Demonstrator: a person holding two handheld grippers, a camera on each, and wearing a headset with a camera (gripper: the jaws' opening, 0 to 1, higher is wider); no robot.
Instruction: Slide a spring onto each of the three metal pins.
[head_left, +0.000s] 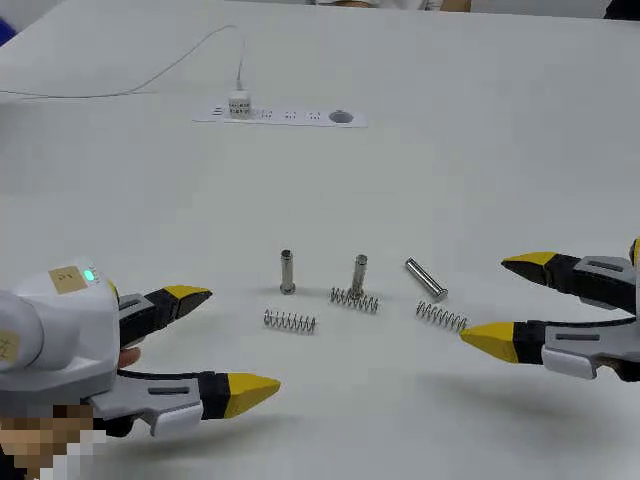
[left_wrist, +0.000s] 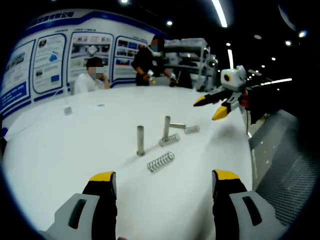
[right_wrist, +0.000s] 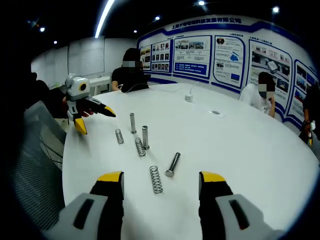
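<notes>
— Head view first: what is cut off?
— The right gripper (head_left: 492, 300) runs off the right edge, with its jaws spread wide and empty. The left gripper (head_left: 225, 340) sits low on the left, equally wide, gripping nothing. Its white housing hides most of the hand behind it.
— And the parts?
— They sit on the white table (head_left: 500, 150), between the grippers. The left pin (head_left: 287, 272) and middle pin (head_left: 358, 275) stand upright, and the right pin (head_left: 425, 279) lies flat. All the springs lie off the pins. The left spring (head_left: 289, 321) is near its pin, the middle spring (head_left: 355, 299) is at the middle pin's foot, and the right spring (head_left: 441, 316) is just beside the flat pin. Farther back is a power strip (head_left: 285, 115).
— The left gripper view?
— The middle pin stands in front of the flat one and partly covers it. The farthest spring is small and hard to make out. A seated person (left_wrist: 90, 77) is beyond the table, and grey mesh (left_wrist: 285, 165) is at the right.
— The right gripper view?
— The right spring and right pin lie nearest, just ahead of the open jaws. The other gripper shows beyond the upright pins.
</notes>
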